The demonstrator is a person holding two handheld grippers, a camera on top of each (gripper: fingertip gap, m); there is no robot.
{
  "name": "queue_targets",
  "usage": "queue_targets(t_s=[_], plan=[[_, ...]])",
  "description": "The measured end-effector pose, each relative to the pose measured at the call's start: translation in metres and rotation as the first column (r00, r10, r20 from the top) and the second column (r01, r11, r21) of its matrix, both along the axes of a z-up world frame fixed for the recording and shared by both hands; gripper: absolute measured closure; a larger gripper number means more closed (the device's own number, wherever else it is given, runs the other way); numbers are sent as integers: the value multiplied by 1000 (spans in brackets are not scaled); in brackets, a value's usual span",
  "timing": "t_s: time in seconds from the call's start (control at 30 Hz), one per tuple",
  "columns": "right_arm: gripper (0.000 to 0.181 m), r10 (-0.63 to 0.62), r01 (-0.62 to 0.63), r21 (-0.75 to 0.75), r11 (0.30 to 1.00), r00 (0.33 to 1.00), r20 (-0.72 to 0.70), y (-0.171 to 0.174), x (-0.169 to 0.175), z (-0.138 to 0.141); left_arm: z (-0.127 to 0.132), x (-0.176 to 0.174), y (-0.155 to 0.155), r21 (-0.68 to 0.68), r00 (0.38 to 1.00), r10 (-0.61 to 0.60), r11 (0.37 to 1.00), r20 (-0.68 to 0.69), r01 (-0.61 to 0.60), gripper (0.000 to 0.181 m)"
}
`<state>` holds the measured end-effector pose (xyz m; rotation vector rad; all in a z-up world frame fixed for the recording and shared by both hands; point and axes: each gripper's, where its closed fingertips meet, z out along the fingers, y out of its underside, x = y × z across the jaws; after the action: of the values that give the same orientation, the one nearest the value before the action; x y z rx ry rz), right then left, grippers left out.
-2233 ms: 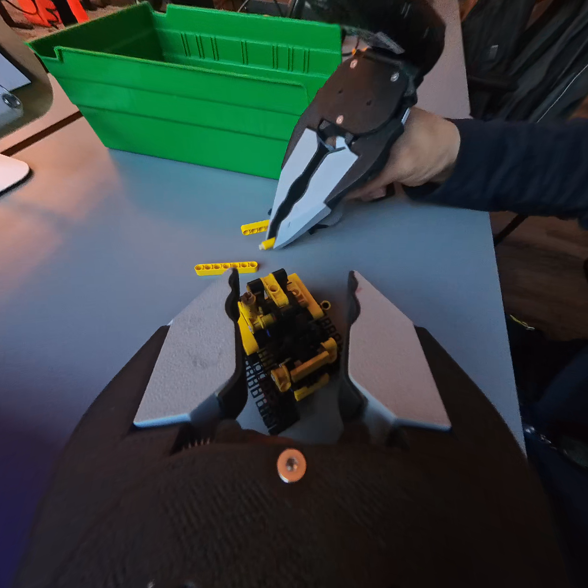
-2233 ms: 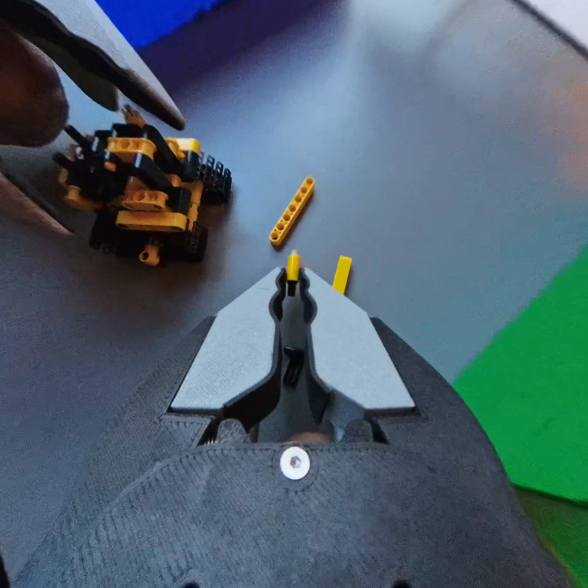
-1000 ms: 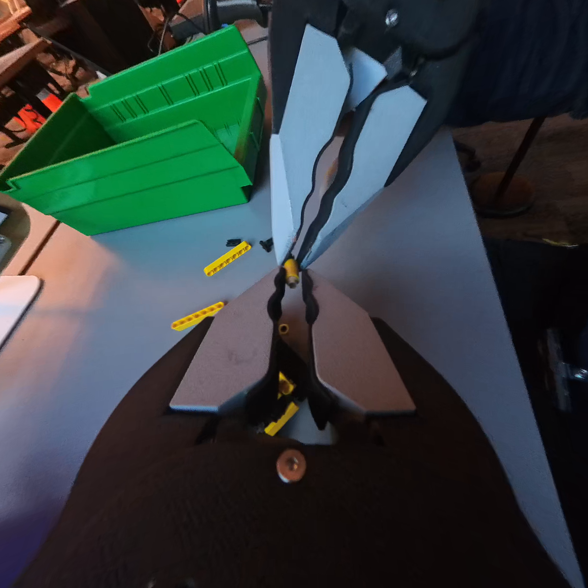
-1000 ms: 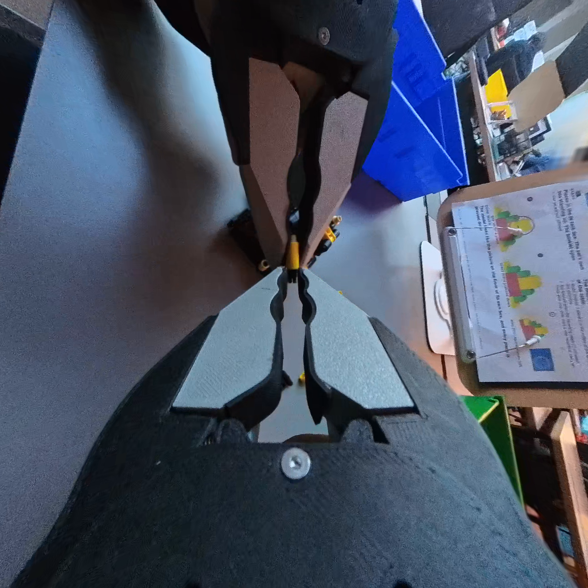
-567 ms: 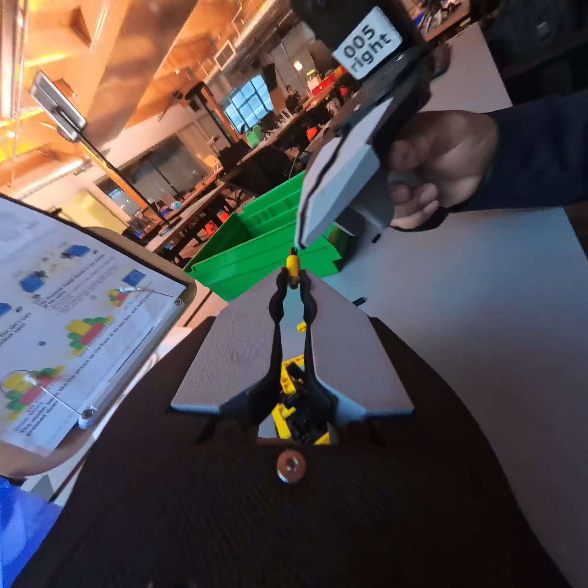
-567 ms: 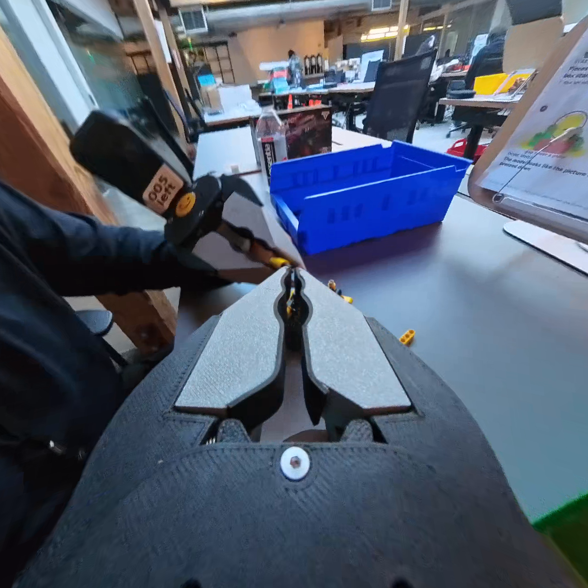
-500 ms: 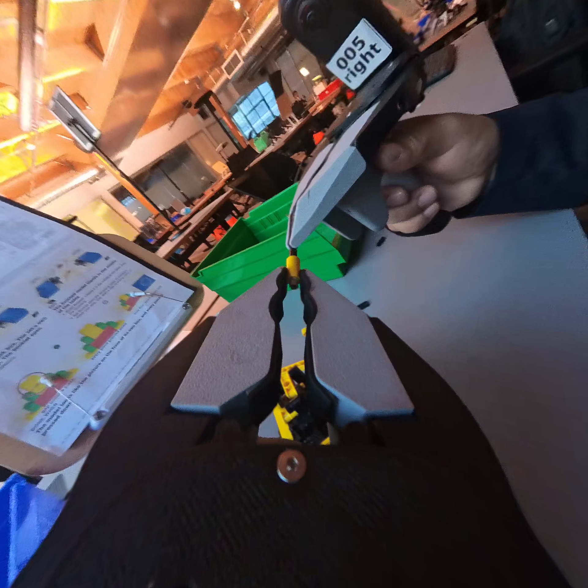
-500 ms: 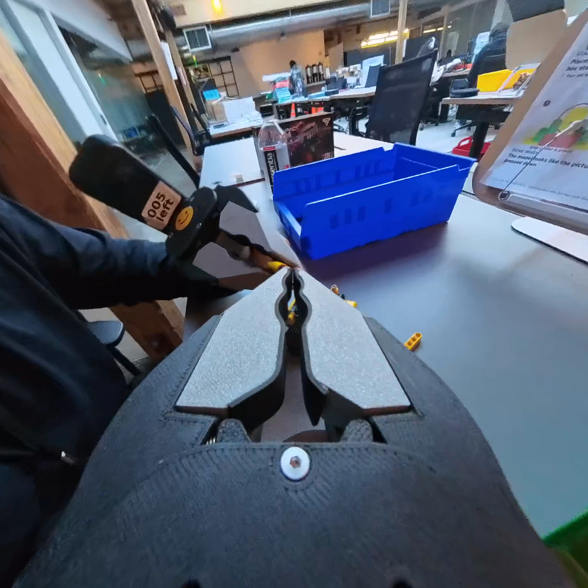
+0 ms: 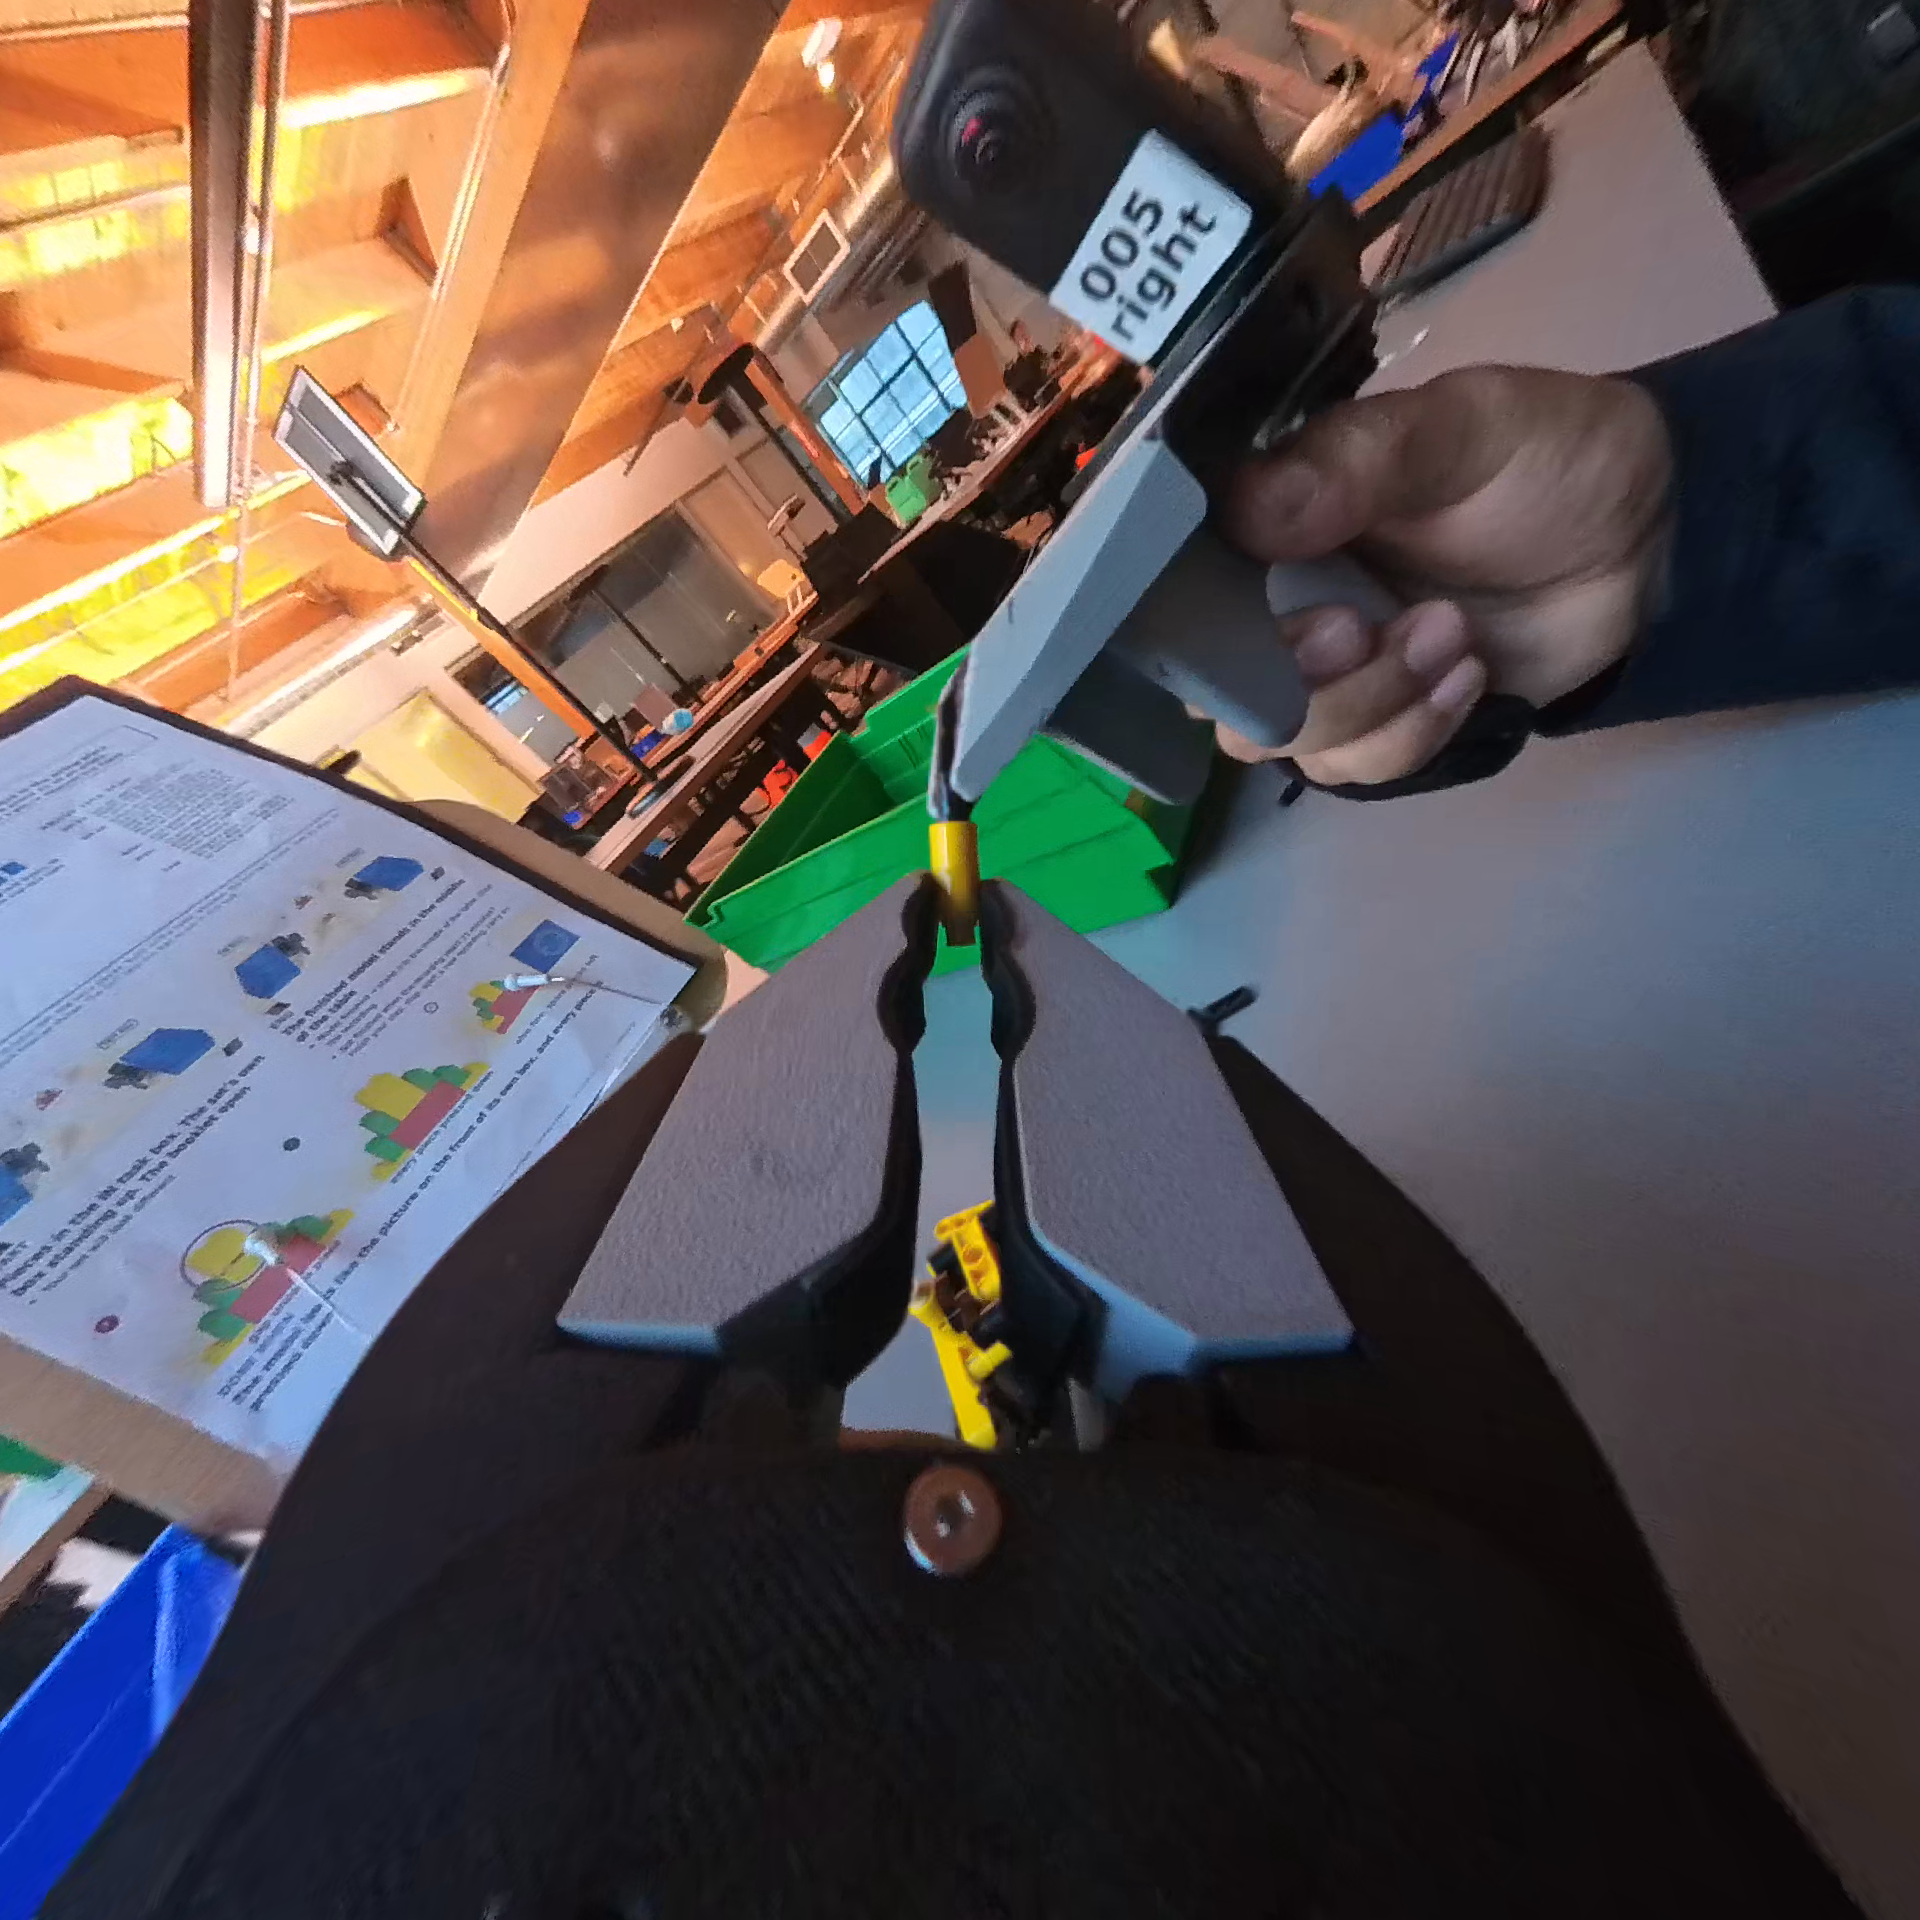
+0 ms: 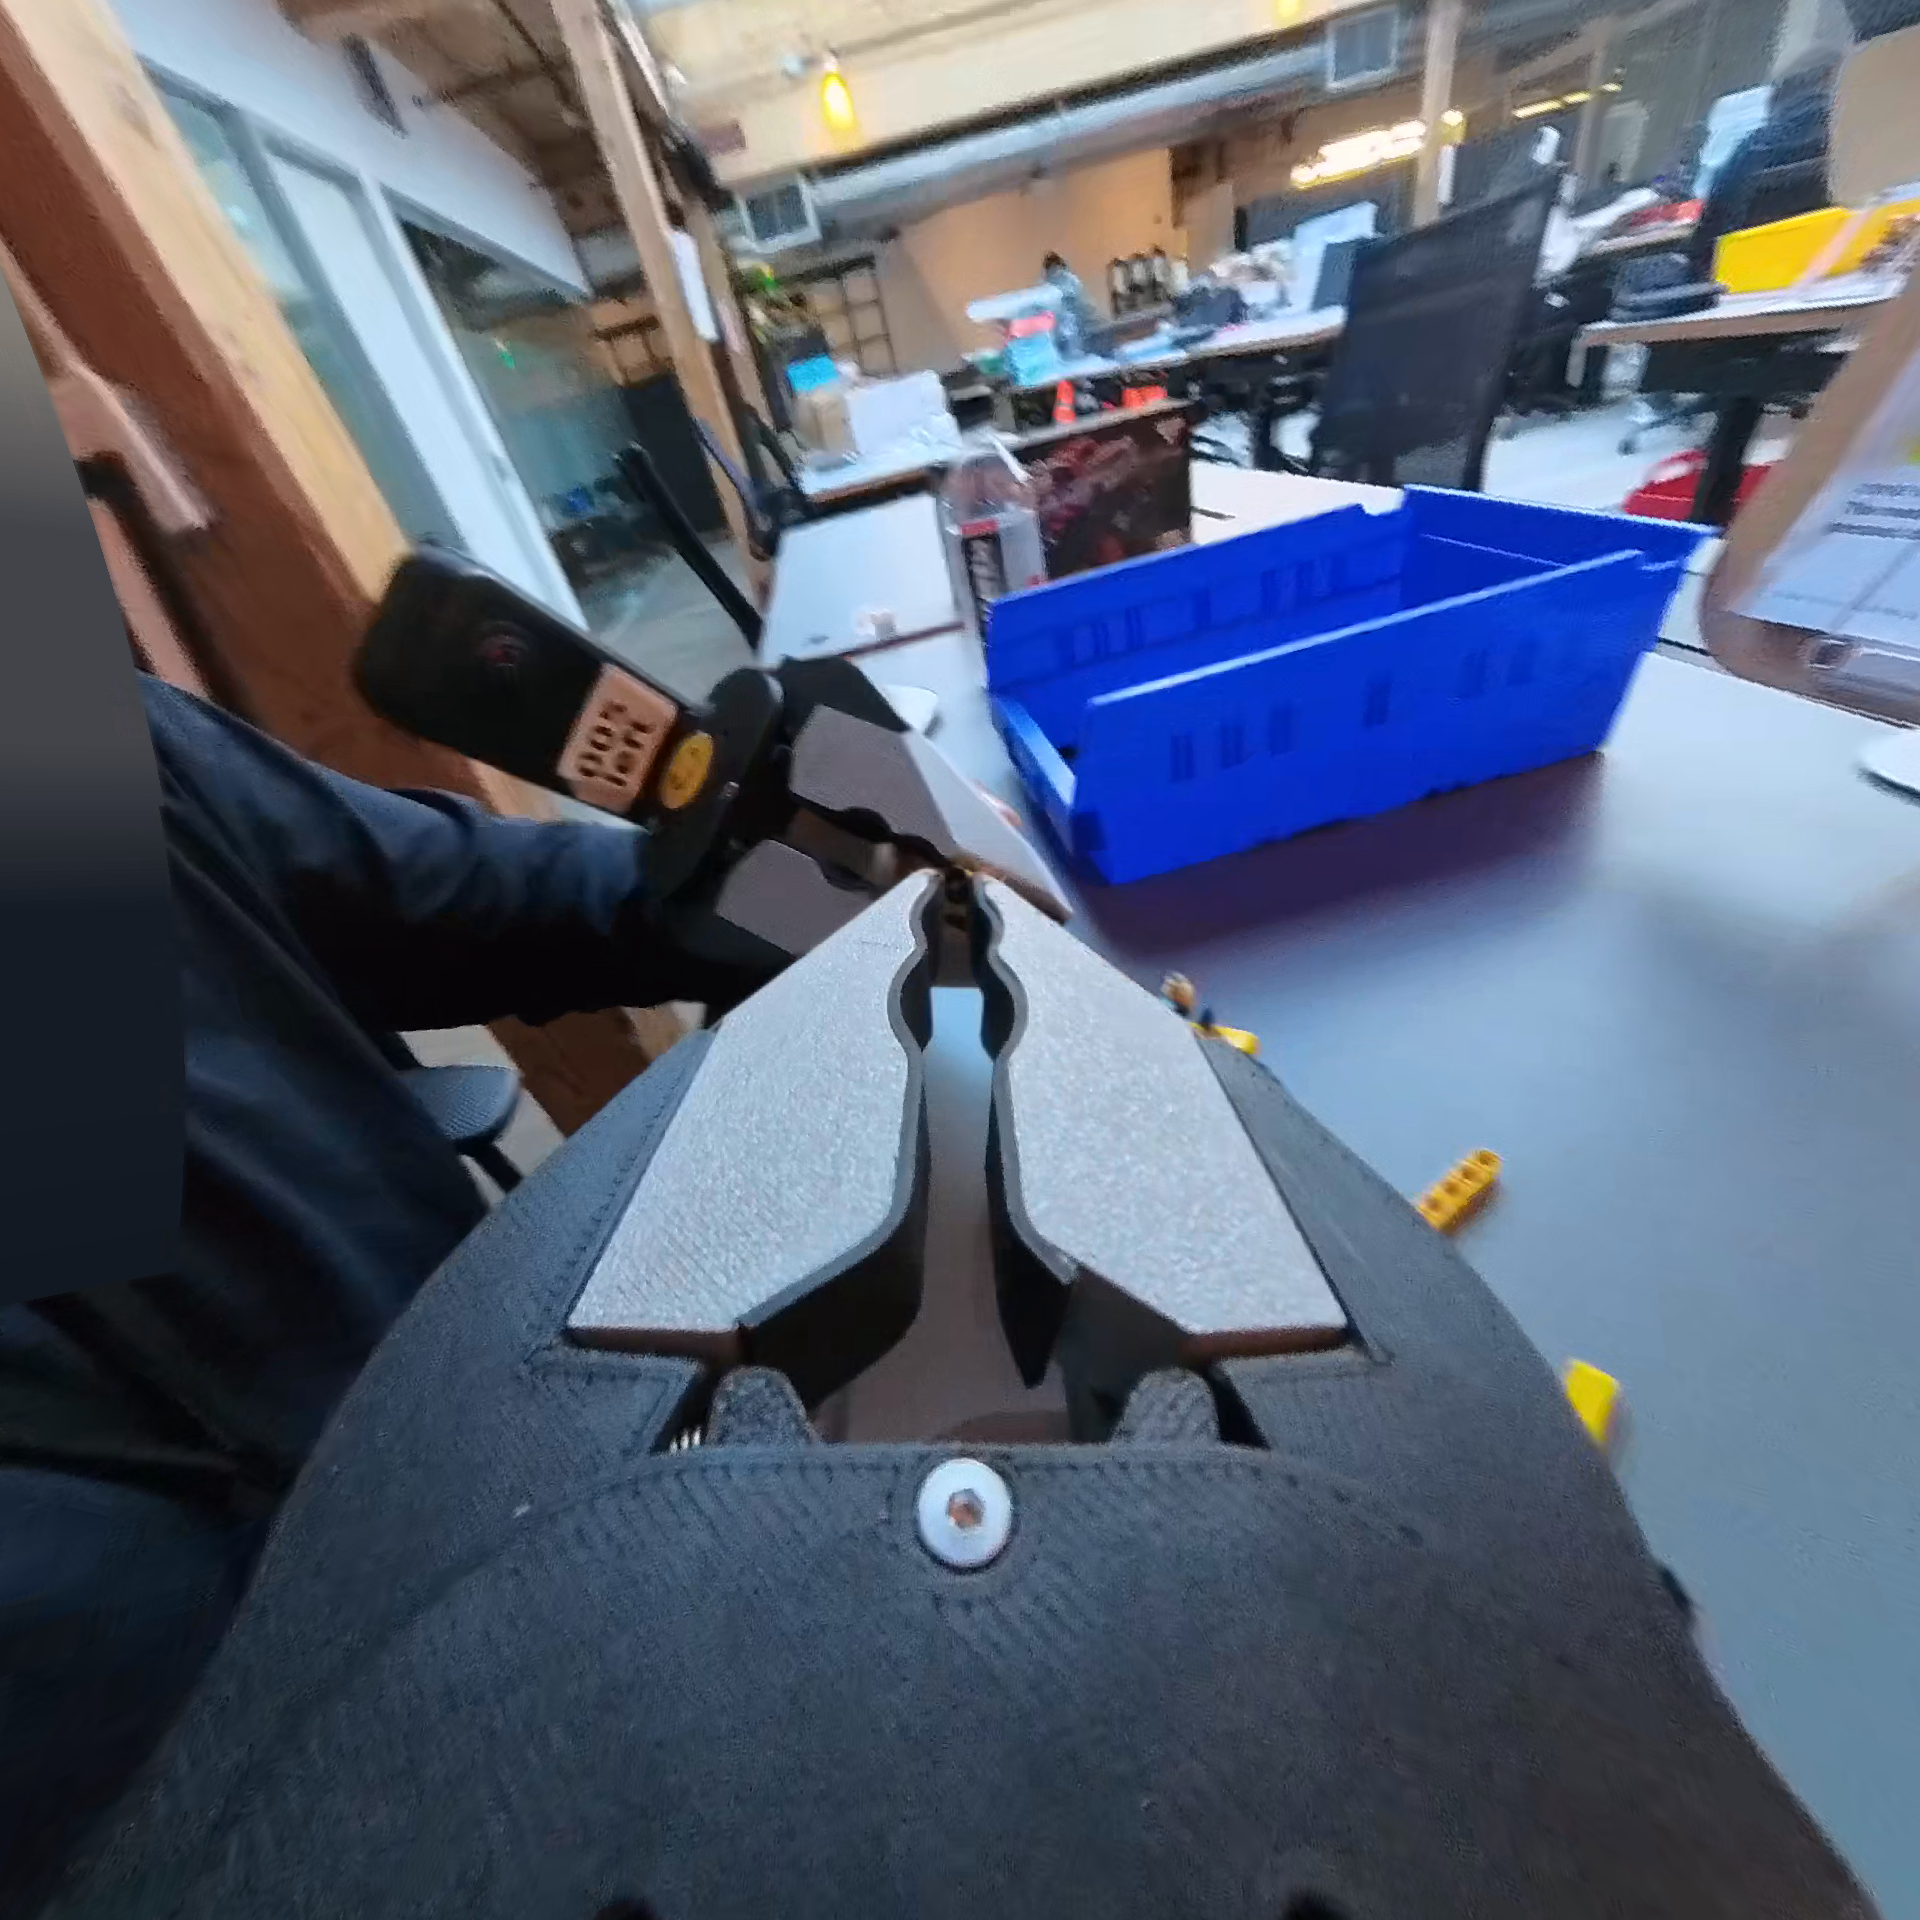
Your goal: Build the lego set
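My left gripper (image 9: 954, 914) is shut on a small yellow connector piece (image 9: 954, 868) and holds it up in the air. A black pin sticks out of the piece's far end. My right gripper (image 9: 948, 800) comes in from above and its tips are closed on that pin. In the right wrist view my right gripper (image 10: 954, 885) meets the left gripper (image 10: 935, 790) tip to tip, and the piece is almost hidden between them. The yellow-and-black lego model (image 9: 971, 1314) lies on the table (image 9: 1558, 1039) below my left fingers.
A green bin (image 9: 1039, 831) stands at the far table edge. A board with an instruction sheet (image 9: 260, 1039) stands at left. A blue bin (image 10: 1299, 675) stands across the table. Loose yellow pieces (image 10: 1460, 1205) and a small black pin (image 9: 1221, 1006) lie on the table. The tips of both grippers are at nearly the same place.
My right gripper brought the yellow piece over from the table. My left gripper left the model and shut on the piece. Both grippers have risen and tilted up together.
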<state>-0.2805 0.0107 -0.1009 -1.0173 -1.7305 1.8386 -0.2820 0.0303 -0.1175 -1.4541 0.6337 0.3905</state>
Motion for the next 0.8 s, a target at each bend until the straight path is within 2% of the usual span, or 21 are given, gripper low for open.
queue_targets(t_s=[0.1, 0.27, 0.47, 0.53, 0.6, 0.8], plan=[[181, -87, 86, 90, 992, 996, 8, 10, -8, -8, -10, -7, 5, -46, 998, 60, 997, -32, -62, 176], [181, -124, 134, 238, 962, 991, -56, 8, -7, -9, -19, -2, 5, -109, 1000, 30, 994, -4, -30, 170], [180, -82, 94, 188, 978, 994, -69, 4, -7, -6, -16, -4, 4, -156, 995, 17, 988, 100, -1, 178], [172, -92, 104, 205, 973, 994, -64, 6, -8, -8, -19, -4, 4, -176, 995, 18, 984, 100, 0, 178], [179, -81, 92, 197, 976, 995, -66, 4, -8, -9, -19, -1, 3, -180, 995, 10, 984, 96, 8, 178], [180, -109, 121, 200, 972, 992, -70, 3, -14, -9, -21, 0, 5, -197, 985, 9, 980, 172, 25, 176]])
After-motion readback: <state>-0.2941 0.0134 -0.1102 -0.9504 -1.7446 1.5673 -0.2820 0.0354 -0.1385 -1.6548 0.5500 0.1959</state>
